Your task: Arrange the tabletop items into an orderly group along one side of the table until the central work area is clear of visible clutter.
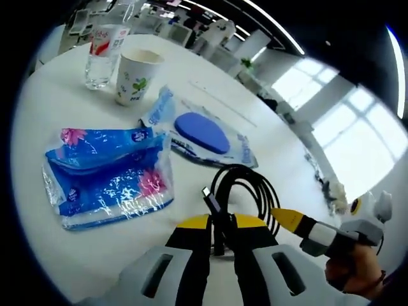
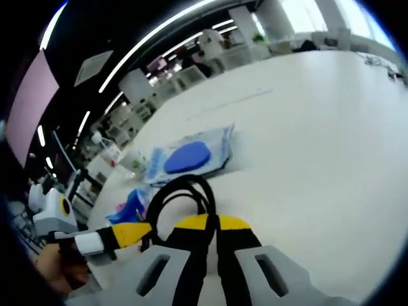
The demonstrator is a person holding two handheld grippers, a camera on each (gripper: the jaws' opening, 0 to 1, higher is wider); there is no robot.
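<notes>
Both my grippers meet at the black cable (image 1: 245,191) coiled on the white table (image 1: 76,261). Left gripper (image 1: 220,220) is pinched on a strand of cable near its plug; right gripper (image 2: 207,222) has its jaws pressed together, the coil just beyond them. Past the cable lie a clear pouch (image 1: 210,135) with a blue pad, a blue tissue pack (image 1: 108,175), a paper cup (image 1: 137,76) and a bottle (image 1: 102,54); its label I can't read.

Black cable (image 1: 245,185), blue-and-pink tissue pack (image 1: 108,175), yellow-tipped tongs (image 1: 222,223), white table (image 1: 76,115).
</notes>
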